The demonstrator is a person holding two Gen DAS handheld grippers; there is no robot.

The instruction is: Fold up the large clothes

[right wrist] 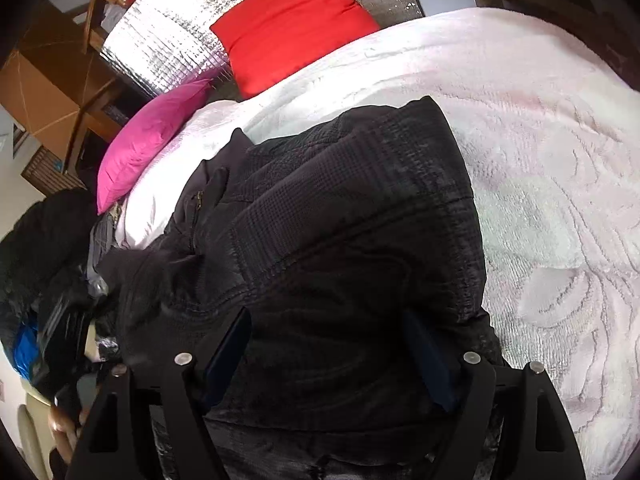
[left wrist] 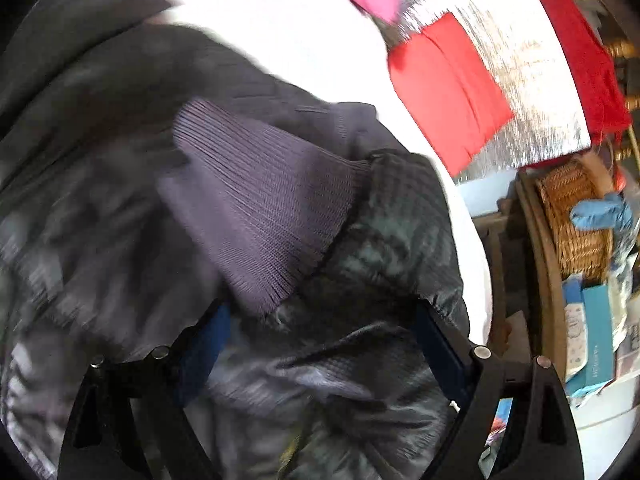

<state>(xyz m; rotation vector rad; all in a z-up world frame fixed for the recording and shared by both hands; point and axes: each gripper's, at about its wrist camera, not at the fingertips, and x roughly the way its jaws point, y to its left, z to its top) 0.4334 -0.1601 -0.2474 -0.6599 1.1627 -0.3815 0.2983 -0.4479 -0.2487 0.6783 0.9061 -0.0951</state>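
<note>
A large dark quilted jacket (right wrist: 340, 208) lies bunched on a white textured blanket (right wrist: 552, 168) on a bed. In the left wrist view the jacket (left wrist: 384, 248) fills the frame, with its grey ribbed knit cuff (left wrist: 264, 208) on top. My left gripper (left wrist: 324, 324) has its jaws wide apart with jacket fabric lying between the fingers. My right gripper (right wrist: 330, 328) also has its jaws wide apart, straddling a thick fold of the jacket. The left view is blurred.
A red pillow (right wrist: 292, 20) and a pink pillow (right wrist: 152, 136) lie at the head of the bed against a silver foil panel (right wrist: 168, 36). A wicker basket (left wrist: 576, 216) and boxes stand beside the bed. Dark clothes (right wrist: 40, 248) are piled at the left.
</note>
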